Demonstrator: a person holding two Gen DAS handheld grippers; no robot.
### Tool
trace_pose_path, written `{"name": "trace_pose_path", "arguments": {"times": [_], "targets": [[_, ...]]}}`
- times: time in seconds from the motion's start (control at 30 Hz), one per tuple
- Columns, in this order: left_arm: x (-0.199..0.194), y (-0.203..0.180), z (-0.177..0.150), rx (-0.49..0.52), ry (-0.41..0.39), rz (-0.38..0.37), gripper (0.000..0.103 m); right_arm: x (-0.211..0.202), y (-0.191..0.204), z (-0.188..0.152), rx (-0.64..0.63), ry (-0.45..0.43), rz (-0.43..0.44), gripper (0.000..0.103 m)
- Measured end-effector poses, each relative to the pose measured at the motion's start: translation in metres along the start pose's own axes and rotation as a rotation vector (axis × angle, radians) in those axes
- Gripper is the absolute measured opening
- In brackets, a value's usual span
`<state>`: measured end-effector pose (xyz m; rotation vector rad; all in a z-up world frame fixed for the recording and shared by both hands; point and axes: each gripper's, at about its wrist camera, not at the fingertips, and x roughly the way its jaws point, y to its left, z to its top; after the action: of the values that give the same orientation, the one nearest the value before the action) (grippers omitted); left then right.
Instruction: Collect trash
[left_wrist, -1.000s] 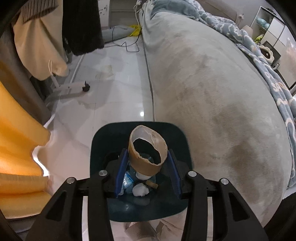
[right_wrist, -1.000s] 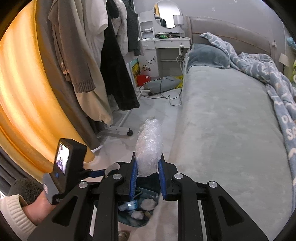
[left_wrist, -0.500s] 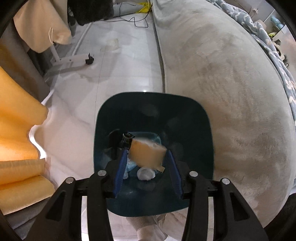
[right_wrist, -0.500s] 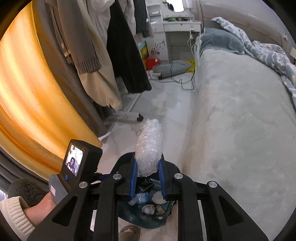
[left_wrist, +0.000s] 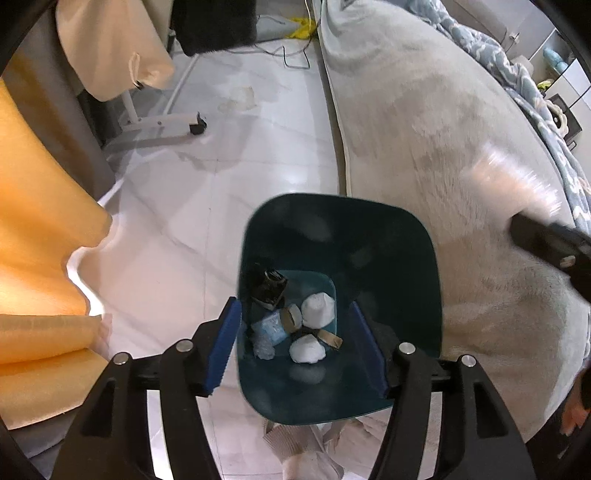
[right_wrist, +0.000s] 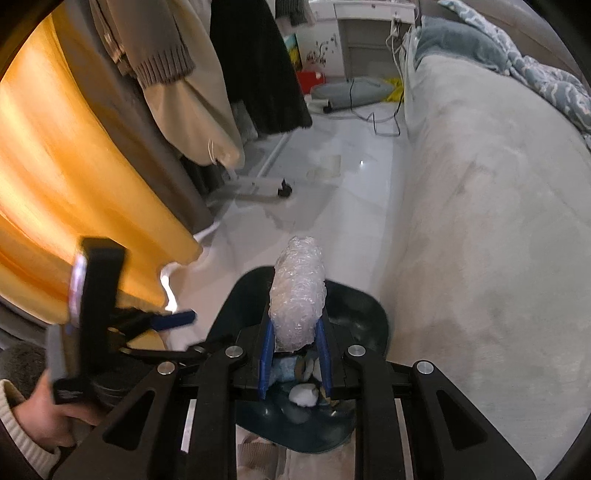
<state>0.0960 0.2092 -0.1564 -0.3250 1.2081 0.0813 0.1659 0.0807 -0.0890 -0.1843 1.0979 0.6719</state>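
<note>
Teal plastic waste bin (left_wrist: 421, 258) stands on the white tile floor (left_wrist: 177, 236) against the grey bed (left_wrist: 461, 140); inside lie white tissue wads (left_wrist: 318, 309), a cardboard tube (left_wrist: 290, 318) and a dark bottle (left_wrist: 269, 290); the left gripper (left_wrist: 300, 347) hangs over it, fingers opening with nothing between them; the right gripper (right_wrist: 295, 363), at 3 o'clock of the bin, is clamped on a bubble-wrap roll (right_wrist: 298, 295) above the rim.

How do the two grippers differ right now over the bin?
The left gripper has nothing between its opening jaws; the right gripper is shut on a bubble wrap wad. The left sits directly above the bin's trash; in the left view, the right shows off to the bin's side. Both point down at the bin.
</note>
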Motion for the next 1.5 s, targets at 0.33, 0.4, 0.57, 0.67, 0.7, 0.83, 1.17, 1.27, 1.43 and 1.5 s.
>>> {"name": "trace_pose_path", "arguments": {"times": [0.33,0.4,0.57,0.67,0.7,0.83,1.17,1.27,1.43,1.5], "targets": [[-0.041,0.019,-0.003,-0.007,-0.122,-0.014,0.064,0.048,0.006,-0.016,-0.004,0.157,-0.014,0.022],[-0.050,0.019,-0.005,0.017,-0.149,-0.005,0.063,0.055,0.005,-0.017,-0.003,0.179,-0.018,0.022],[-0.078,0.021,-0.010,0.048,-0.237,-0.009,0.060,0.072,0.009,-0.025,0.002,0.234,-0.025,0.024],[-0.091,0.018,-0.012,0.070,-0.282,-0.004,0.058,0.076,0.011,-0.029,-0.001,0.254,-0.029,0.024],[-0.097,0.017,-0.013,0.075,-0.303,-0.011,0.058,0.077,0.011,-0.031,-0.001,0.259,-0.029,0.024],[-0.116,0.013,-0.018,0.076,-0.365,-0.041,0.057,0.080,0.012,-0.036,-0.008,0.282,-0.034,0.026],[-0.148,-0.006,-0.036,0.101,-0.497,-0.063,0.057,0.062,0.005,-0.048,0.019,0.247,-0.037,0.049],[-0.159,-0.010,-0.042,0.091,-0.539,-0.058,0.057,0.043,0.006,-0.048,0.017,0.190,-0.020,0.053],[-0.174,-0.019,-0.053,0.081,-0.584,-0.039,0.063,0.002,0.013,-0.048,0.000,0.068,-0.016,0.056],[-0.179,-0.022,-0.058,0.085,-0.591,-0.044,0.067,-0.021,0.016,-0.049,-0.010,0.002,-0.026,0.065]]}}
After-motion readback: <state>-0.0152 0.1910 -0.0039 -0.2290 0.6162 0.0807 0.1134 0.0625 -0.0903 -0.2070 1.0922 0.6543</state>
